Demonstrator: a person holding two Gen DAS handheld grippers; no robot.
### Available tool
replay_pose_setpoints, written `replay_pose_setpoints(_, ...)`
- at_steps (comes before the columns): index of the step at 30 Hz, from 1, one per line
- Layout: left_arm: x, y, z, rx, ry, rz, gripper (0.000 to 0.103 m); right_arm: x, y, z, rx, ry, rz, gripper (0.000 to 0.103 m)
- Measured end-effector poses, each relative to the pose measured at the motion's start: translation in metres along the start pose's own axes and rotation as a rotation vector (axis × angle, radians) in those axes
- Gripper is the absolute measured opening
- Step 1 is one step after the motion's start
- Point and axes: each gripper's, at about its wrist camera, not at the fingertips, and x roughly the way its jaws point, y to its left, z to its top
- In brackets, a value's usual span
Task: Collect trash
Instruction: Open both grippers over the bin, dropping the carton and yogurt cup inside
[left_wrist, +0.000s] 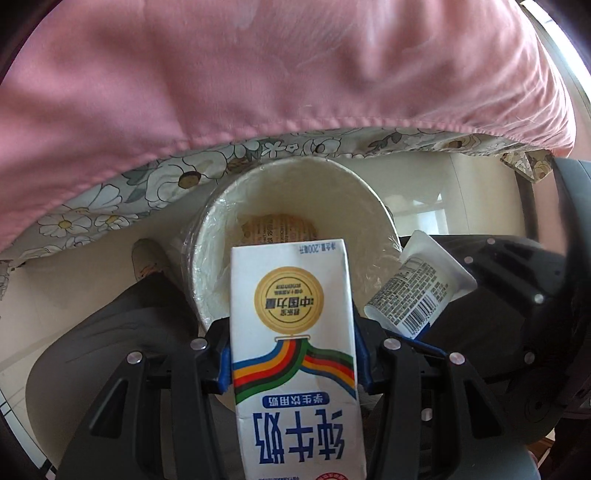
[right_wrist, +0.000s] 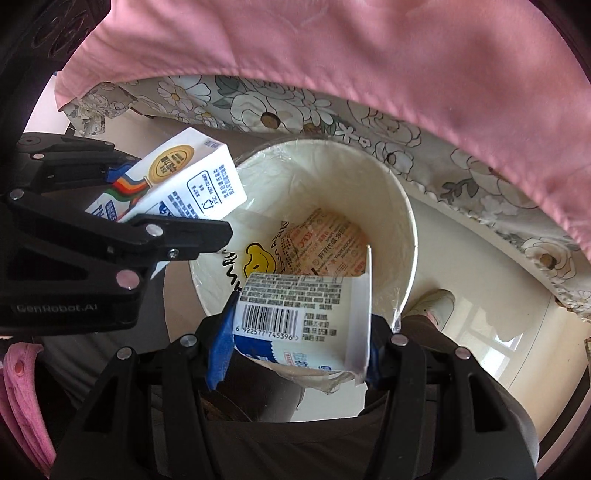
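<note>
The left gripper (left_wrist: 293, 363) pinches a milk carton (left_wrist: 295, 354) across its narrow sides, the blue pads pressed flat against the white cardboard, so the carton stands out forward along the fingers. The right gripper (right_wrist: 295, 350) pinches a small yogurt cup (right_wrist: 306, 317), one blue pad on its printed wall and the other behind its rim (this second pad is mostly hidden). Both tongs are therefore closed on trash, not spread.

Under them stands a white paper bin (left_wrist: 295, 206) with a thin clear liner folded over its rim. It sits on the pale floor (left_wrist: 424, 177), near the edge of a bed, where a flowered sheet (left_wrist: 147, 184) hangs down under a pink blanket (left_wrist: 258, 66). Inside the bin, at the bottom, a crumpled printed wrapper (right_wrist: 325, 243) already lies.

Both grippers point steeply down, and I think this is on purpose: the free end of each item hangs over the open mouth of the bin, so it should fall inside when the pads let go. In the right wrist view the carton comes from the left side over the near-left rim, and the cup is over the near rim. The carton is long and its far end is just beside the rim, so it may catch there. Nothing is released yet; the carton and the cup are in the tongs, above the bin.
</note>
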Motion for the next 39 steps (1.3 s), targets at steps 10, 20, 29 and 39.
replay_pose_setpoints(10, 0.042, 0.009, 0.011, -0.077, 0.067, -0.024, 0.051, 0.06, -0.006, 0.006, 0.089, 0.128, -0.009, 0.057)
replay_pose_setpoints(20, 0.081, 0.023, 0.023, -0.081, 0.116, -0.068, 0.052, 0.102, -0.023, 0.009, 0.231, 0.196, 0.062, 0.057)
replay_pose_setpoints(29, 0.114, 0.019, 0.027, -0.019, 0.157, -0.056, 0.052, 0.129, -0.038, 0.009, 0.351, 0.208, 0.123, 0.057)
replay_pose_setpoints(39, 0.137, 0.022, 0.029, -0.014, 0.186, -0.004, 0.051, 0.144, -0.036, 0.012, 0.35, 0.221, 0.084, 0.057)
